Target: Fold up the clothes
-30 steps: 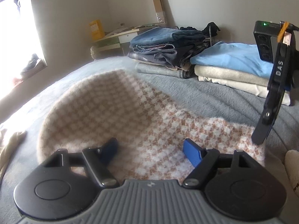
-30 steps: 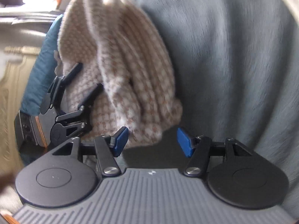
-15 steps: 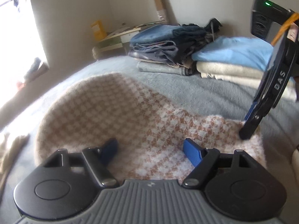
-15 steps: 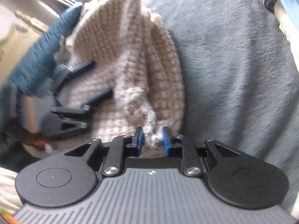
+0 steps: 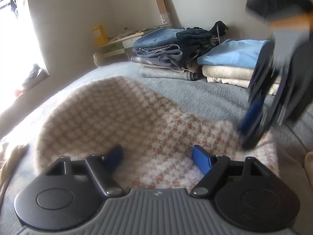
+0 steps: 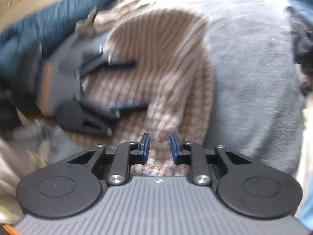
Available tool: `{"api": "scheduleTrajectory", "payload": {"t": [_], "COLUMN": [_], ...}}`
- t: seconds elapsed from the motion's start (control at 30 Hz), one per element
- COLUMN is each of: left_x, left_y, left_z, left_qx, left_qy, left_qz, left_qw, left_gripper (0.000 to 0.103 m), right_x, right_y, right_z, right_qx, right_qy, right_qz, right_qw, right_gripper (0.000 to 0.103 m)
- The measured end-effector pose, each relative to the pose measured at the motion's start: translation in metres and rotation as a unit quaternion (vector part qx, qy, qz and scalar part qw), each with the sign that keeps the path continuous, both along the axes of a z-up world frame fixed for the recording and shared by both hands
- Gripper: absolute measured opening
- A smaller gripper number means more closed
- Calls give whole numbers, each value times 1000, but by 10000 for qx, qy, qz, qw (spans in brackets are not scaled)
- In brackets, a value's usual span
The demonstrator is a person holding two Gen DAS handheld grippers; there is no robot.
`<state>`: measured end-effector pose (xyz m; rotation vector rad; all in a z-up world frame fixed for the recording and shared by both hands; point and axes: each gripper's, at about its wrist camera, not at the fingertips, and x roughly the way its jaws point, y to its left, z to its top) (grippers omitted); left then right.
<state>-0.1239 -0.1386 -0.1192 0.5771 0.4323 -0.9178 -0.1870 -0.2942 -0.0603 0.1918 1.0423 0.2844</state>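
- A fuzzy tan-and-white checked garment [image 5: 137, 121] lies spread on a grey blanket [image 5: 205, 98] that covers the bed; in the right wrist view the same garment [image 6: 160, 62] is motion-blurred, its pattern smeared into streaks.
- The left gripper [image 5: 158, 157] sits low over the near edge of the garment with its blue-padded fingers spread wide, nothing between them; the left finger looks pressed into the fabric.
- The right wrist view shows the left gripper [image 6: 129, 84] from the side, fingers apart and lying on the cloth, with a dark teal sleeve [image 6: 49, 29] behind it.
- The right gripper [image 6: 160, 147] has its blue pads drawn near each other around a raised fold of the garment, a narrow gap left; whether they pinch the cloth I cannot tell.
- Only the left wrist view shows the right gripper [image 5: 252, 121] from outside, blurred, its tips at the garment's right corner.
- That view alone shows the room: a stack of folded jeans and dark clothes [image 5: 172, 51], a pile with a light blue top [image 5: 234, 52] over cream pieces, and a bright window [image 5: 17, 49].
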Motion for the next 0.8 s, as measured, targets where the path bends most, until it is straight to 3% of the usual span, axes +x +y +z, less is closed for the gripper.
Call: {"api": "scheduleTrajectory", "payload": {"t": [0.1, 0.37, 0.47, 0.63, 0.8], "left_x": [-6, -33, -49, -52, -71], "left_y": [5, 85, 102, 120, 124], "left_z": [6, 46, 38, 34, 34], "left_qx": [98, -650, -591, -987, -809], "left_qy": [-108, 388, 491, 963, 1058], "left_qz": [-46, 267, 374, 819, 424], "left_qw": [9999, 9968, 9963, 9871, 9902], "left_gripper": [77, 75, 76, 75, 76], "right_x": [11, 34, 36, 38, 42], "right_y": [14, 42, 47, 60, 72], "right_z": [-14, -41, -37, -28, -25], "right_qx": [-185, -581, -670, -1019, -1304], "right_qy": [138, 454, 525, 568, 611], "right_qz": [135, 370, 349, 498, 537], "right_qw": [9996, 9966, 9958, 9919, 9881], "right_gripper": [18, 18, 18, 19, 19]}}
